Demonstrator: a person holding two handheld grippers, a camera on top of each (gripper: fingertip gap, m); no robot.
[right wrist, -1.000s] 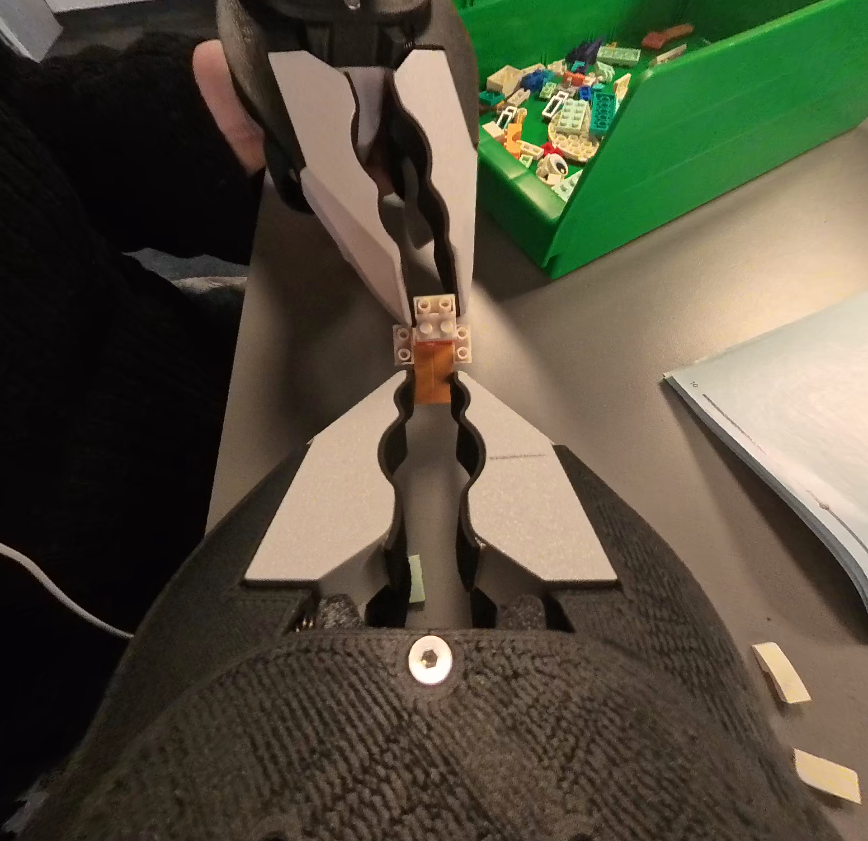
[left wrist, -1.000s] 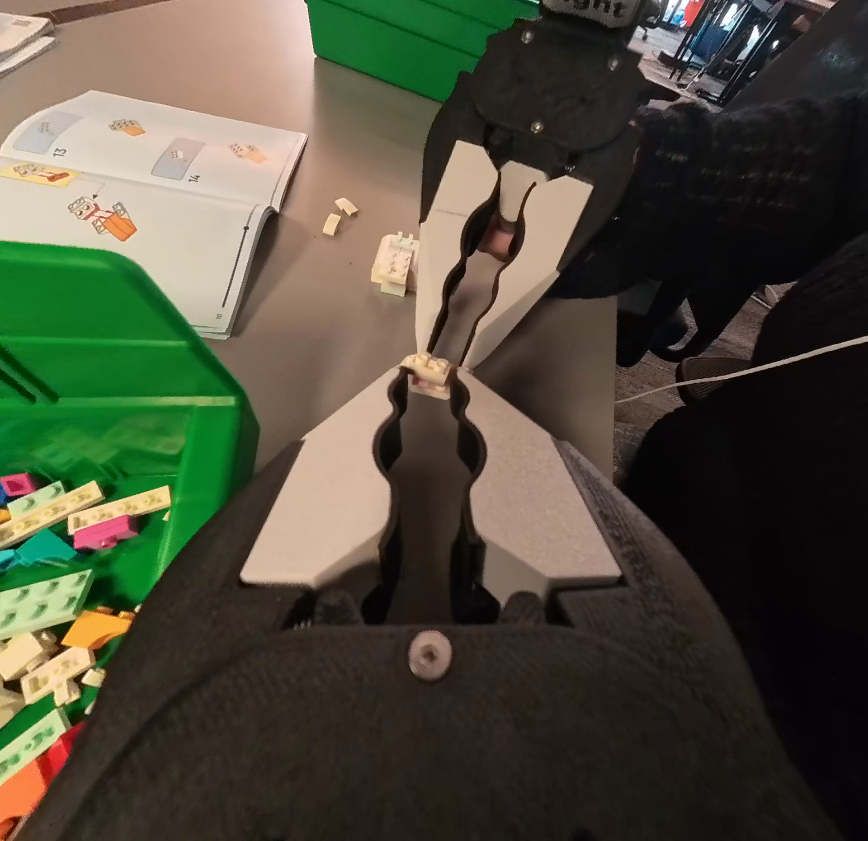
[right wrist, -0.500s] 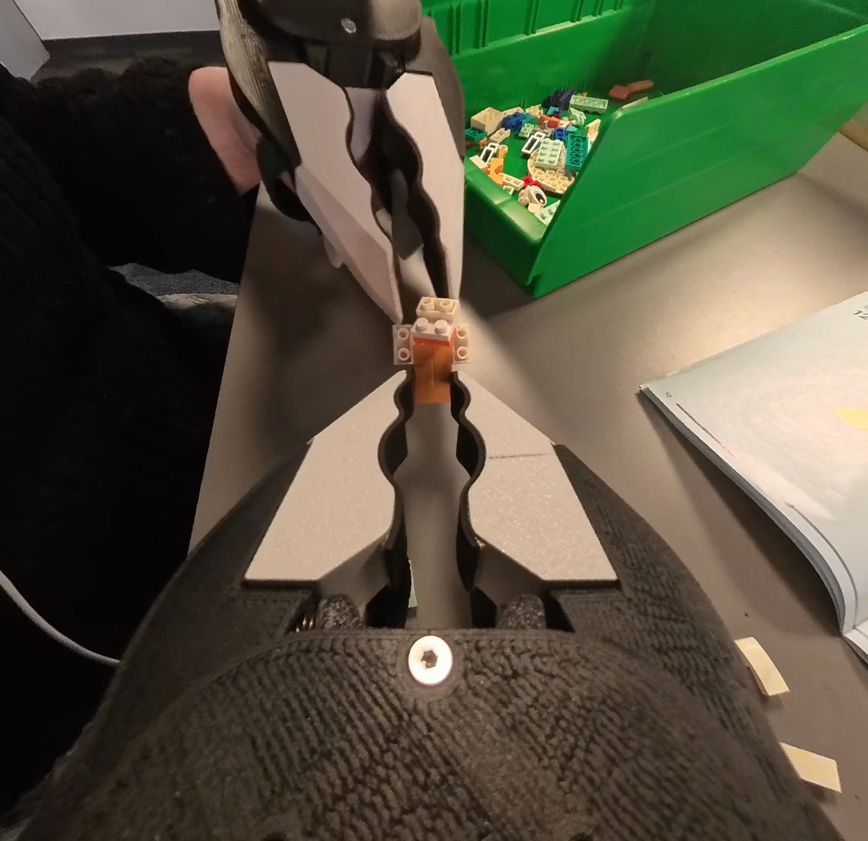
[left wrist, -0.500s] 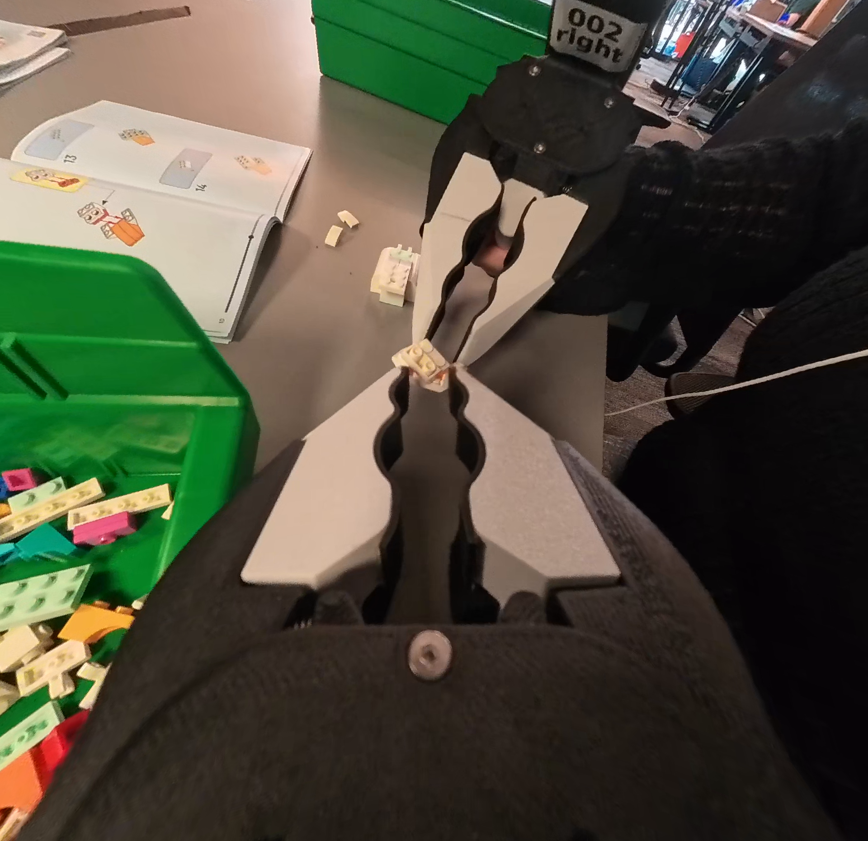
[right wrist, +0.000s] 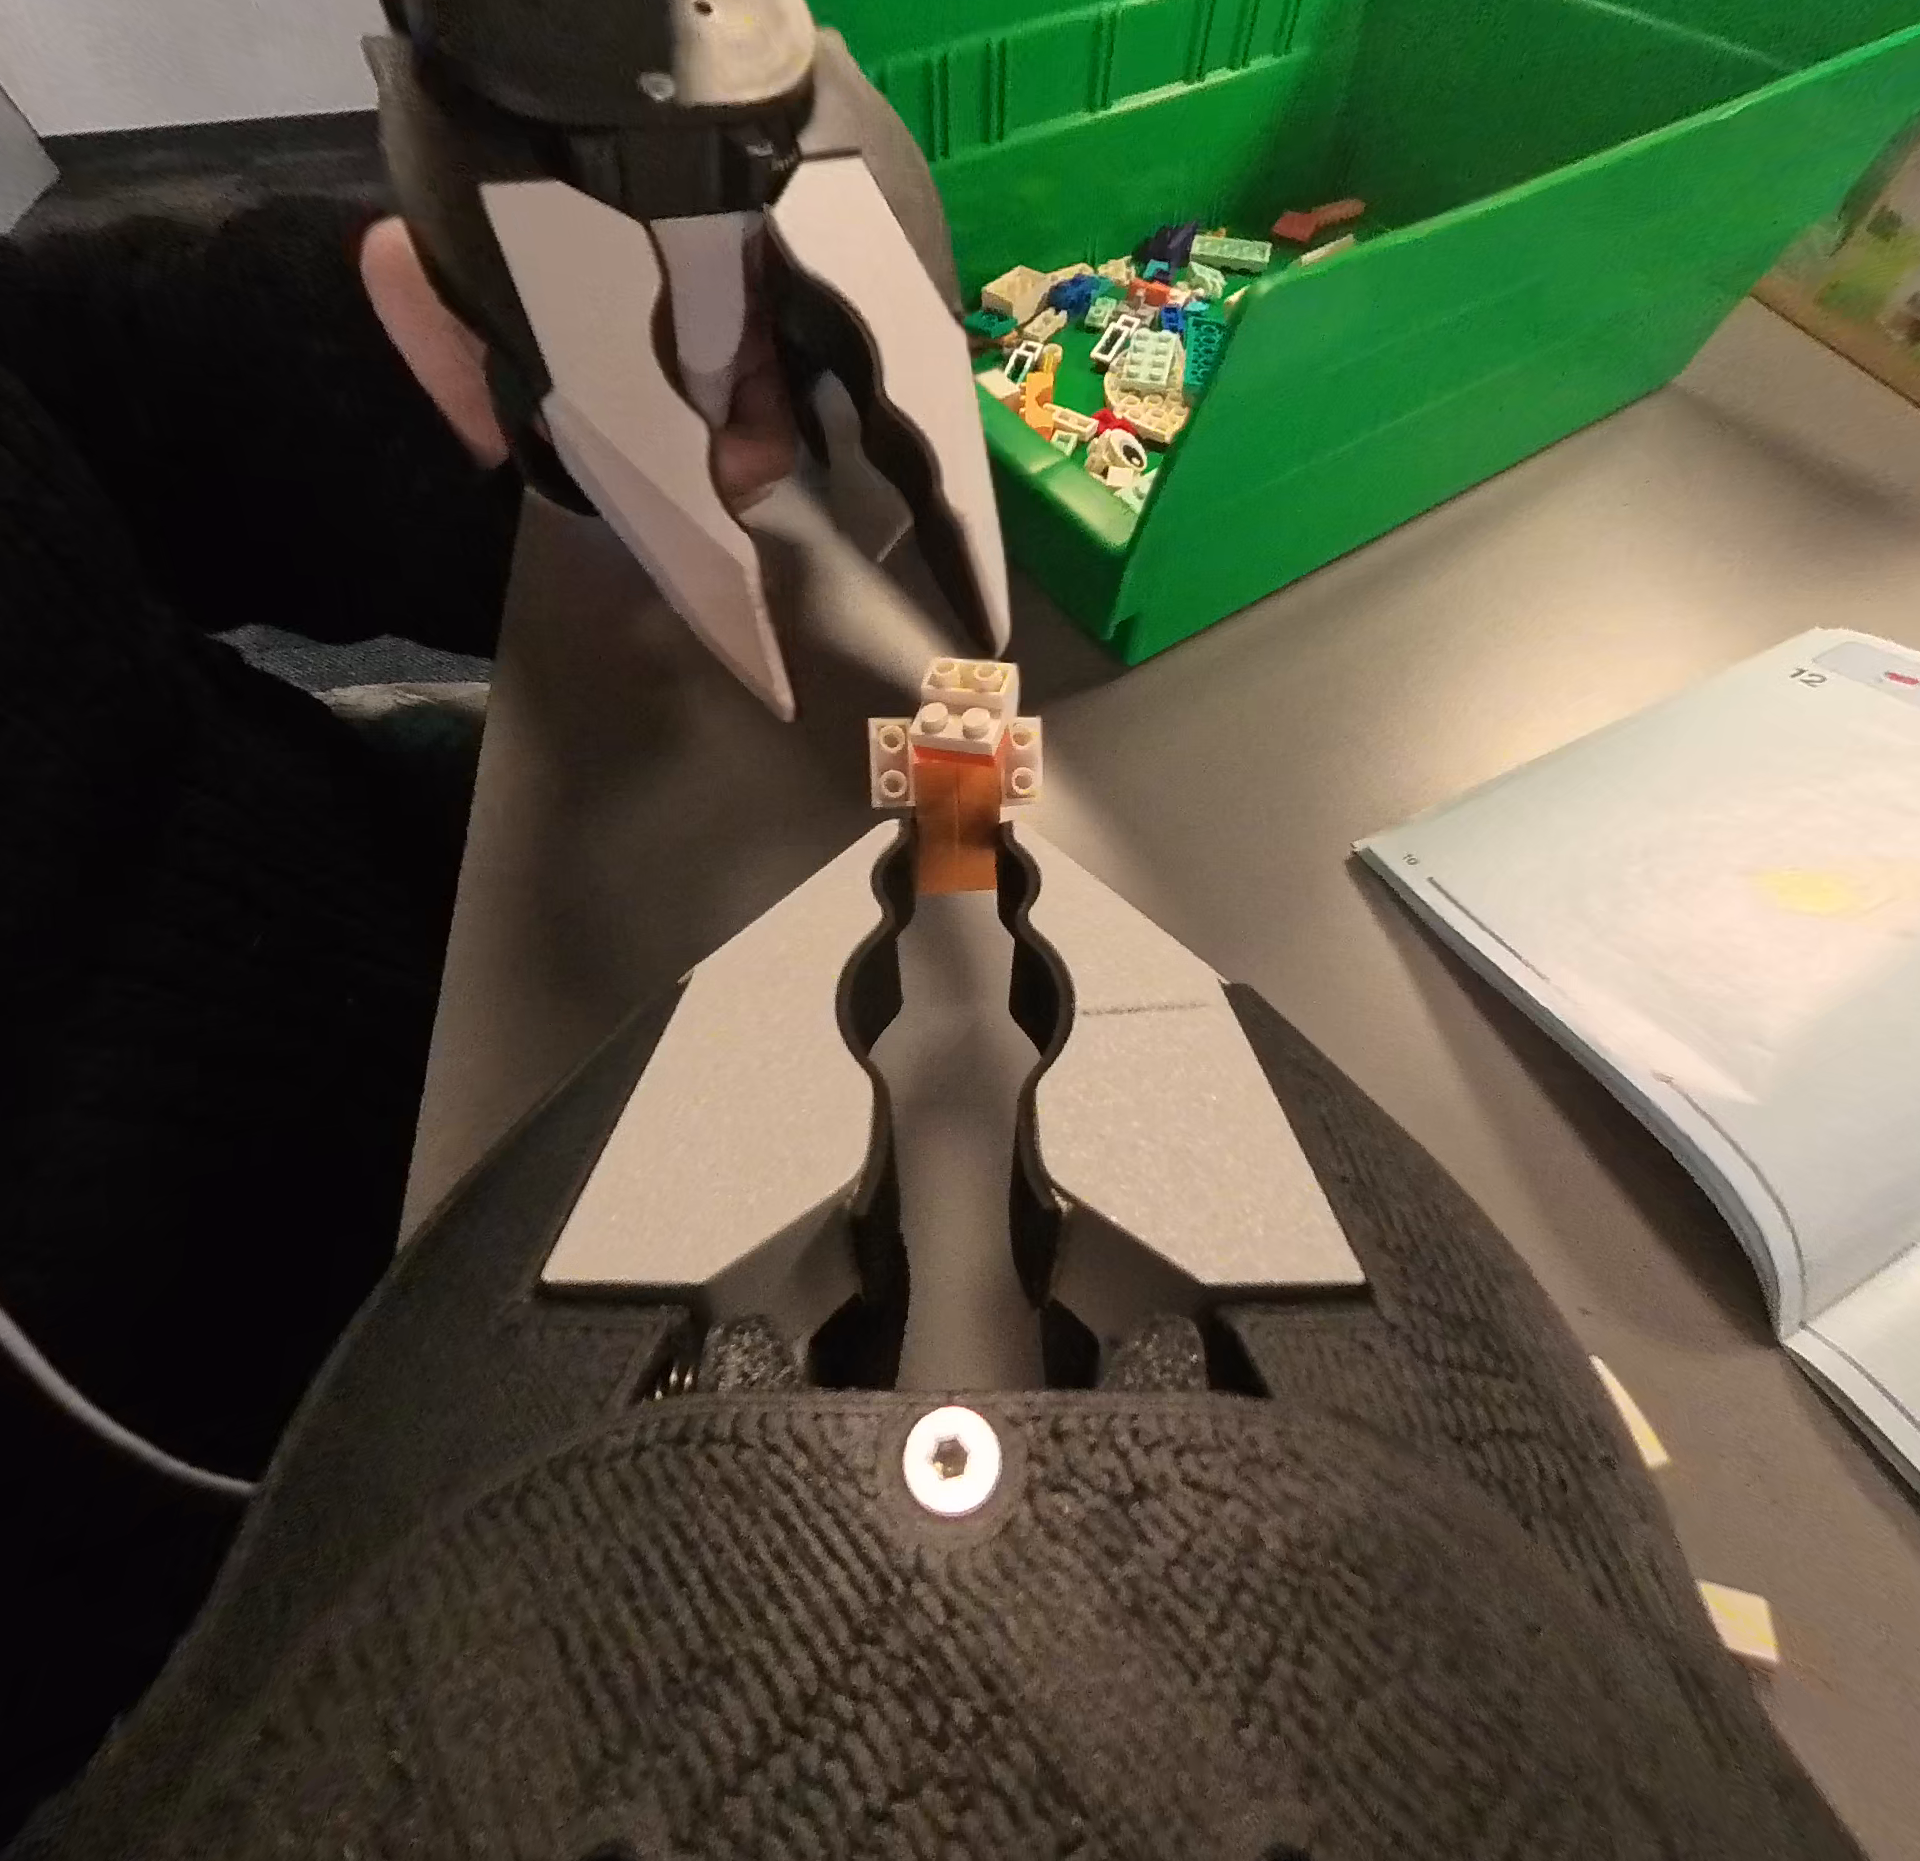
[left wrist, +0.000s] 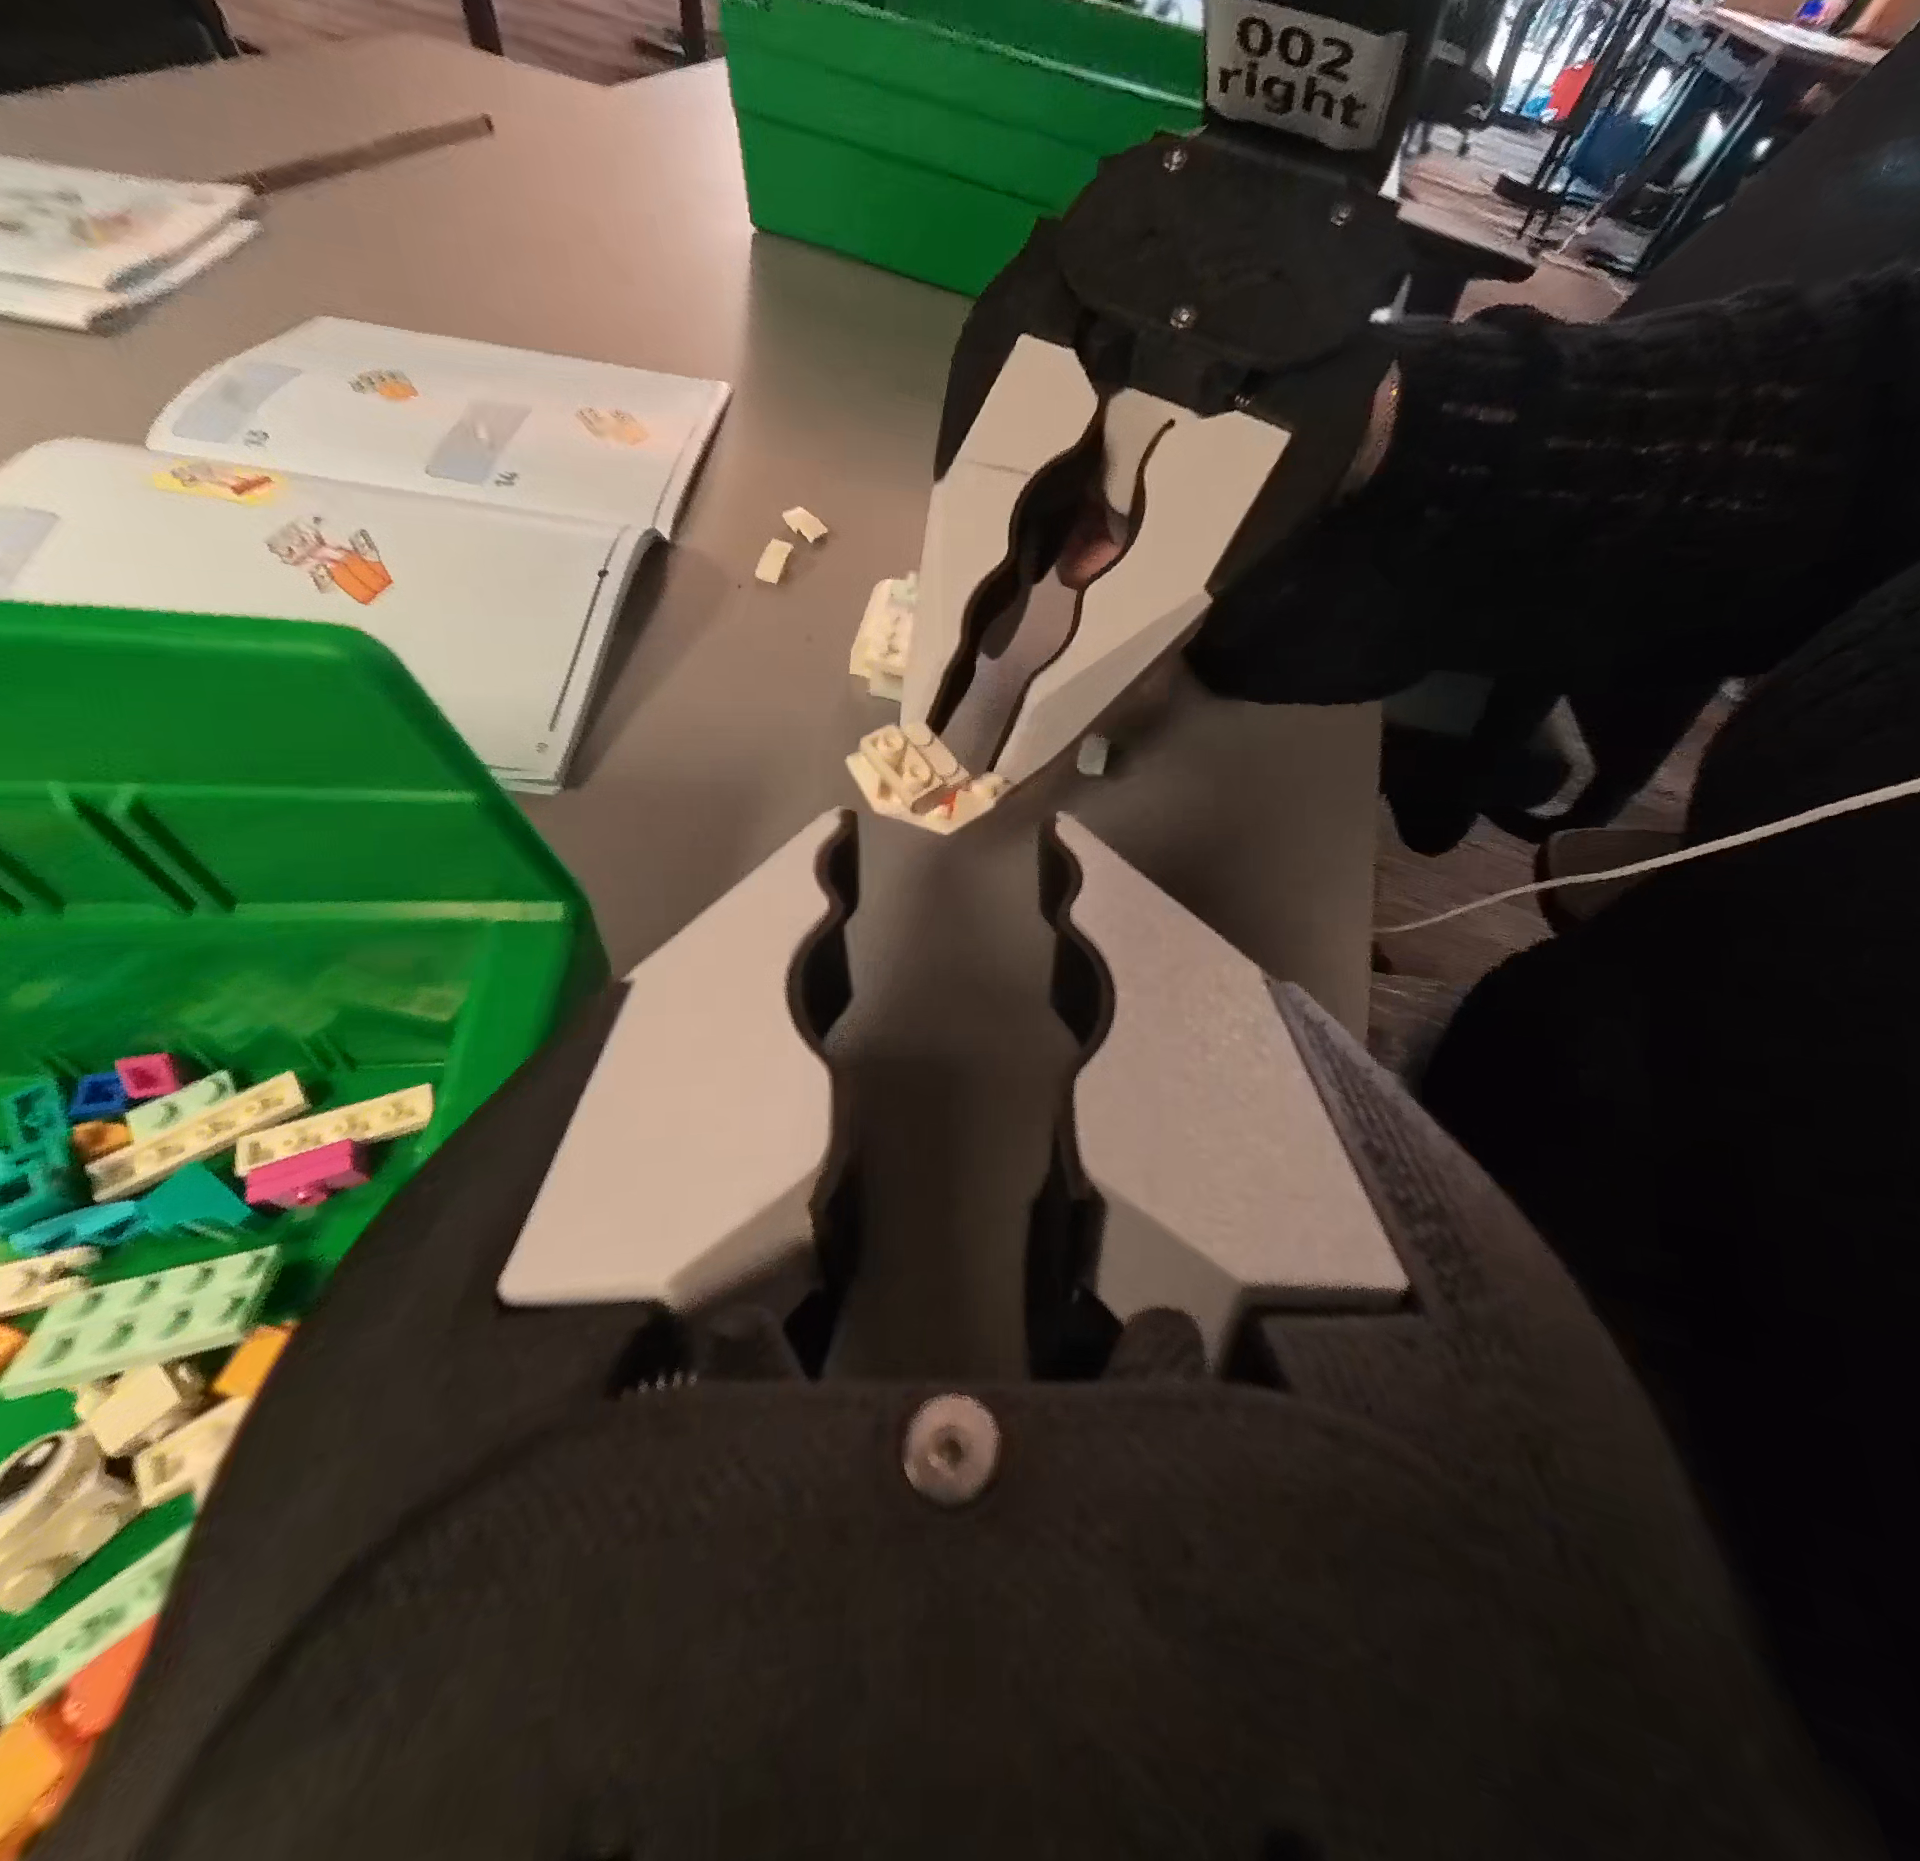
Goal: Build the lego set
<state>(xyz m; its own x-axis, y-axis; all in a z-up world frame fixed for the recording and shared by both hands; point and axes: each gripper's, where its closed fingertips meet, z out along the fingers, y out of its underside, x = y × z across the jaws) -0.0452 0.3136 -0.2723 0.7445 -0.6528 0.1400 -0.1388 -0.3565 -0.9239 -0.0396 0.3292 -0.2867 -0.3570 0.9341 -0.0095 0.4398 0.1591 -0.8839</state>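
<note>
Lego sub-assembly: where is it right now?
The small white-and-orange assembly is clamped by its orange base in the right gripper, above the table, just short of the open left gripper.

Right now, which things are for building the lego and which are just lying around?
For the build:
- small white and orange lego model, held by the right gripper
- open left gripper
- green bin of bricks
- open instruction booklet

Lying about:
- second green bin
- closed booklets
</note>
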